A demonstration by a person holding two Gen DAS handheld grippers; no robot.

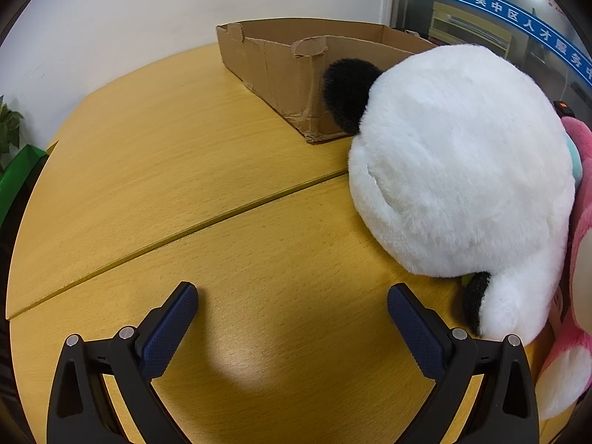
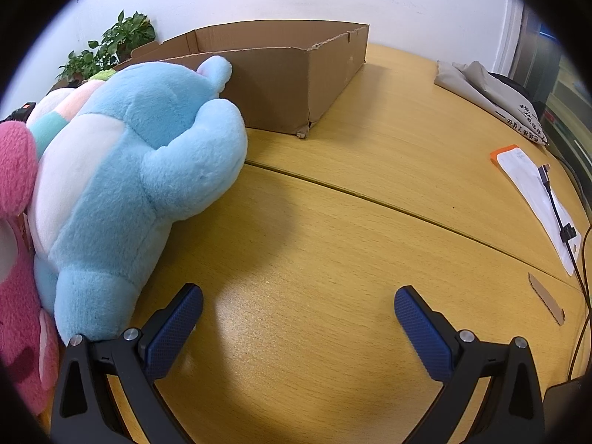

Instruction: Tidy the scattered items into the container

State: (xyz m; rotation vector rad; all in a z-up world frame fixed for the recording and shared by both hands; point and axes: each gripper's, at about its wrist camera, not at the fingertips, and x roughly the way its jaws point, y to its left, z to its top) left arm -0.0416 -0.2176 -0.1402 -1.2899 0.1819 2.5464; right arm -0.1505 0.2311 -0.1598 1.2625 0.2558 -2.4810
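A shallow cardboard box [image 1: 281,74] stands at the back of the wooden table [image 1: 185,192]; its inside is hidden. A white plush panda [image 1: 458,170] with black ears lies to the right of my left gripper [image 1: 292,301], which is open over bare wood. A pink plush [image 1: 577,296] sits beyond the panda. In the right wrist view, a light blue plush [image 2: 140,185] leans beside the box [image 2: 288,81], with the pink plush [image 2: 18,259] at the far left. My right gripper [image 2: 298,303] is open, its left finger close to the blue plush's foot.
A seam crosses the table [image 2: 370,199]. On the right lie a folded grey bag [image 2: 492,100], a white paper on an orange item [image 2: 536,192], a black cable [image 2: 562,222] and a cardboard strip [image 2: 545,298]. Potted plants [image 2: 111,44] stand at the back left.
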